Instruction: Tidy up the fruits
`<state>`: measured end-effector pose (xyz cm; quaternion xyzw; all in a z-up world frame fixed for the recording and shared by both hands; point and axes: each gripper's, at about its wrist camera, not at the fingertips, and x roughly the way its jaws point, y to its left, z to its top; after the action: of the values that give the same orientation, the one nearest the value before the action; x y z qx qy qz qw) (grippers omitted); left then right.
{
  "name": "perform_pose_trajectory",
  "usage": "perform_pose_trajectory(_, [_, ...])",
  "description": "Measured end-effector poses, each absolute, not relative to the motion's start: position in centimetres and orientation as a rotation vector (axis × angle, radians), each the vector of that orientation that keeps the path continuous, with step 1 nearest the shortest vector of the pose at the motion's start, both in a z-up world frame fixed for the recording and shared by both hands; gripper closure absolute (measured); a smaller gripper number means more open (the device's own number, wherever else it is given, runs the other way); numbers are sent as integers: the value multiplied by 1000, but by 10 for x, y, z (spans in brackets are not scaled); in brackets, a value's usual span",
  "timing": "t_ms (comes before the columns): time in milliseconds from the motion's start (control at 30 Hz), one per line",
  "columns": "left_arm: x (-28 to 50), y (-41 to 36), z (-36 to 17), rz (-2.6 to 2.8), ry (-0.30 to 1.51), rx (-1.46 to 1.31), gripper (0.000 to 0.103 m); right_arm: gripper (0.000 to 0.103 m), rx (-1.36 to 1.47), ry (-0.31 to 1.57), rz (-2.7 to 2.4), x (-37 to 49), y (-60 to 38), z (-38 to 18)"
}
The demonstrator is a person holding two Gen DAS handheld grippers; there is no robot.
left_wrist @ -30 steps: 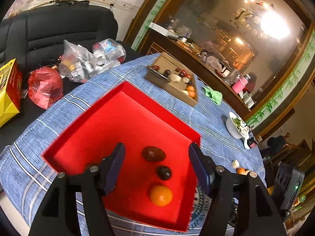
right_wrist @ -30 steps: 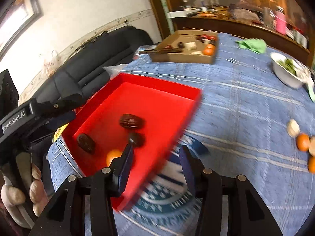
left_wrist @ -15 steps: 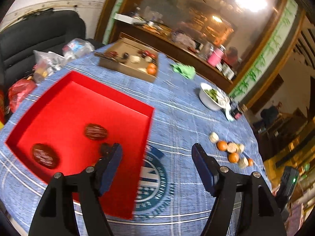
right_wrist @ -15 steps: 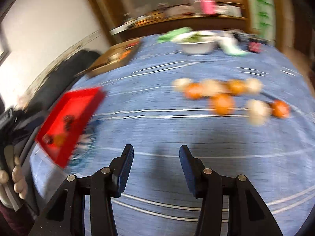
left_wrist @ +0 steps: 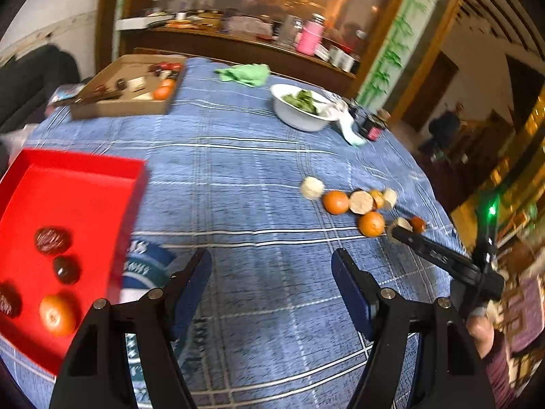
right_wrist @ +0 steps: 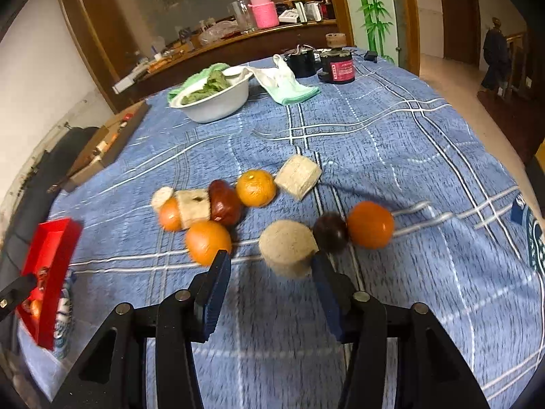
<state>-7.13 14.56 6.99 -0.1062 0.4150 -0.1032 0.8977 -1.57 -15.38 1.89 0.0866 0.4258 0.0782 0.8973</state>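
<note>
Blue-clothed counter (right_wrist: 391,143) below, both my fingers apart and empty, right gripper (right_wrist: 269,272) nearing the loose fruit (right_wrist: 255,187); next, clamp one for the red tray (left_wrist: 78,187).

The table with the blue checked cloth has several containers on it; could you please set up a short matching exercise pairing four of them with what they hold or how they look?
Things:
1. red tray
2. white bowl
3. cardboard box
4. pink container

Descriptions:
A. holds green leaves
B. stands on the wooden sideboard behind the table
C. holds an orange fruit and dark brown fruits, at the left edge of the table
D. shallow and brown, at the far left corner of the table, with small items inside

Pairs: 1-C, 2-A, 3-D, 4-B
</note>
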Motion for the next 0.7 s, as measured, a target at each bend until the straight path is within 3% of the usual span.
perform_pose_trajectory(133, [-56,120,67,-253,876,-166,31,49,198,866,172,-6,-158,14])
perform_pose_trajectory(200, [-47,106,64,-268,883,-134,31,52,194,857,176,-4,-159,11])
perform_pose_trajectory(267, [-36,88,61,-291,889,-103,31,63,168,850,154,-5,-157,12])
perform_pose_trajectory(667, [35,1,46,-552,873,121,39,63,263,873,211,-3,-172,11])
perform_pose_trajectory(700, [41,-4,42,-571,889,125,44,63,269,875,214,-2,-173,11])
